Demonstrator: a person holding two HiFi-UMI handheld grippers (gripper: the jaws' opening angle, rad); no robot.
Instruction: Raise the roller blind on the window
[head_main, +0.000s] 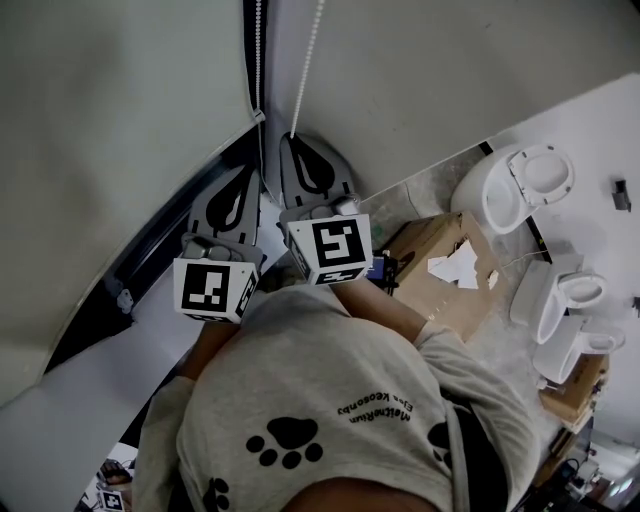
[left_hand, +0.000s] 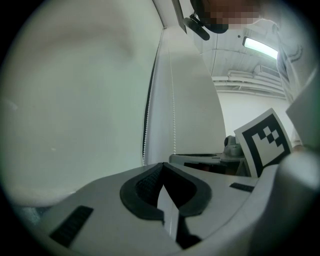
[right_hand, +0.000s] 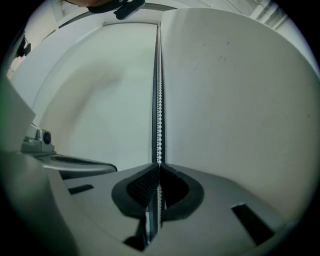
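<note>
Two pale roller blinds (head_main: 120, 120) hang side by side with a dark gap between them, and two strands of a white bead chain (head_main: 308, 60) run down that gap. My right gripper (head_main: 293, 137) points level at the window. In the right gripper view my right gripper (right_hand: 159, 167) is shut on the bead chain (right_hand: 159, 100), which runs straight up from its pads. My left gripper (head_main: 254, 170) sits just left of and below it. In the left gripper view my left gripper (left_hand: 161, 165) is shut, nothing shows between its pads, and both chain strands (left_hand: 145, 125) hang beyond it.
A dark window frame (head_main: 150, 260) slants down to the left under the blinds. On the floor at the right stand white toilets (head_main: 520, 185) and a cardboard box (head_main: 450, 265). The person's grey shirt (head_main: 320, 420) fills the bottom of the head view.
</note>
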